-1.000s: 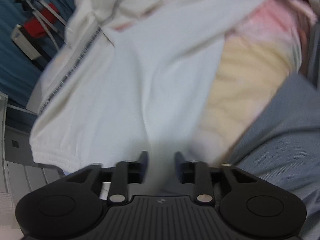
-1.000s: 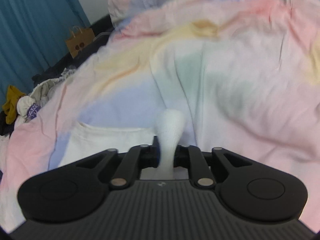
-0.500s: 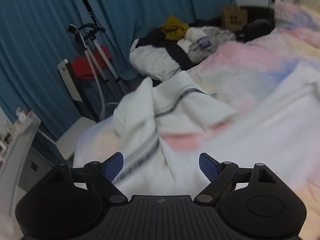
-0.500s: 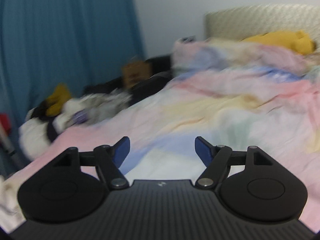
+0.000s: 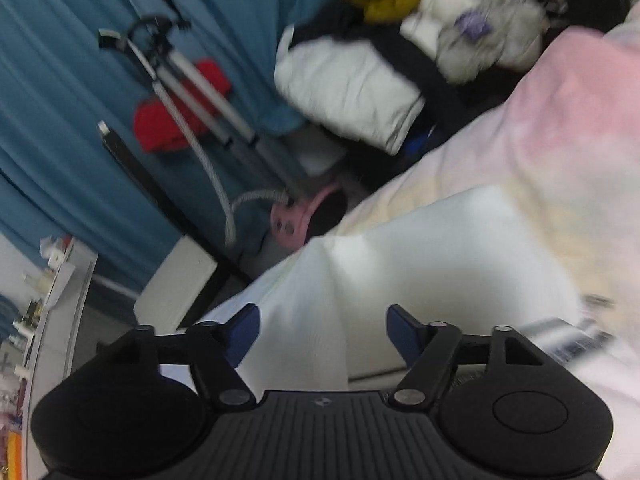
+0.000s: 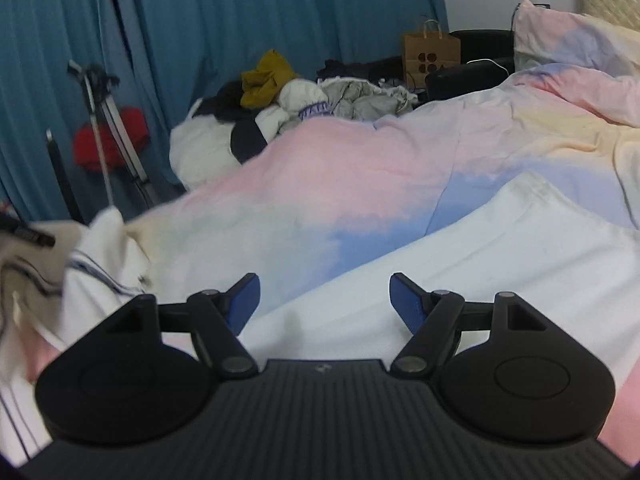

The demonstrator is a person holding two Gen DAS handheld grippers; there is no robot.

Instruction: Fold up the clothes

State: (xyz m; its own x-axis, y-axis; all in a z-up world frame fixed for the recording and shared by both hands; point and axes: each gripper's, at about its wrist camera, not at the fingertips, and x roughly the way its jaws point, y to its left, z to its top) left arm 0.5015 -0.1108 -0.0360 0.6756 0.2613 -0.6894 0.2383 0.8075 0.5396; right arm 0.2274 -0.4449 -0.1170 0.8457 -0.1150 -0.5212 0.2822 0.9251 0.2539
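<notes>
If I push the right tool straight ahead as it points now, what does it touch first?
Most likely the white garment lying on the pastel duvet. The right tool is open, holds nothing, and the white cloth fills the space between and just beyond its fingers. Depth is unclear, so the duvet may come first.

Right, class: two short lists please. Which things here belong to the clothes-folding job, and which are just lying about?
Belongs to the job:
- white garment on the bed
- left gripper, open
- right gripper, open

Just lying about:
- pastel duvet
- clothes heap beside the bed
- paper bag
- tripod
- red item
- blue curtain
</notes>
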